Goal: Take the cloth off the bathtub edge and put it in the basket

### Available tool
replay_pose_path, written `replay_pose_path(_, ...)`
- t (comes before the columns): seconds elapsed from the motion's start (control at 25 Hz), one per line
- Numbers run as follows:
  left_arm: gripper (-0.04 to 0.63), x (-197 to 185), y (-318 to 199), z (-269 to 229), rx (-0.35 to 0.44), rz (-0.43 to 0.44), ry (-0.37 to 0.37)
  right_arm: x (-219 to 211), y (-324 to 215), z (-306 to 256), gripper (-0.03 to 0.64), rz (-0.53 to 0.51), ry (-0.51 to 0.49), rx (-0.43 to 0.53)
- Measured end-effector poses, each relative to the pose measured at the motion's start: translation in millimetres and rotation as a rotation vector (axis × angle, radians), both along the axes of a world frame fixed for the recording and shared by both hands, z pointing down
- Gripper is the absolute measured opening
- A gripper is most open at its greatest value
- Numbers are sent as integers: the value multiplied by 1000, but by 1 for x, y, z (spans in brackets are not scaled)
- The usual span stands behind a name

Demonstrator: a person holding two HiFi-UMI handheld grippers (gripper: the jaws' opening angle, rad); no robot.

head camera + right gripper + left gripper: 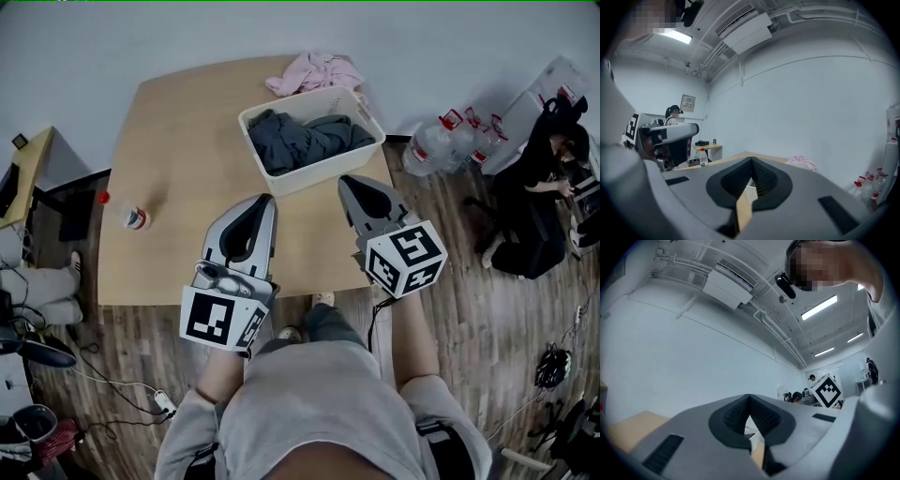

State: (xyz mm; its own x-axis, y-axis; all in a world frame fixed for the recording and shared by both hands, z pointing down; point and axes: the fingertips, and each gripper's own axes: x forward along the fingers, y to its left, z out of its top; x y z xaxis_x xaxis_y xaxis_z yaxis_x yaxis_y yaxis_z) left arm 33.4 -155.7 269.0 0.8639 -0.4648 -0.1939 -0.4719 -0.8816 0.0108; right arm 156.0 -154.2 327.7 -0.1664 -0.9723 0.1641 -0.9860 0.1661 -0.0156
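A white basket point(330, 169) stands on the wooden table point(178, 131) and holds a dark grey cloth point(300, 139). A pink cloth point(314, 73) lies bunched at the table's far edge, behind the basket; it also shows in the right gripper view point(802, 163). My left gripper point(267, 200) hovers over the table's near part, left of the basket, jaws together and empty point(749, 399). My right gripper point(344, 180) is just in front of the basket's near right corner, shut with nothing in it point(752, 161). No bathtub is in view.
A small bottle with a red cap point(136, 218) stands on the table's left side. Several large water bottles point(441, 141) stand on the floor to the right, and a person in black point(539, 206) sits there. A low side table point(23, 173) is at the left.
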Motion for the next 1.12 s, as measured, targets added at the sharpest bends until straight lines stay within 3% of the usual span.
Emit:
replay_pose_path(0.48,-3,-12,42,1,15,84,6,-21,62,-17,11,85,-7,63)
replay_pose_path(1.12,-3,-6,72,-10,36,159,30,-28,106,-38,9,154,-16,136)
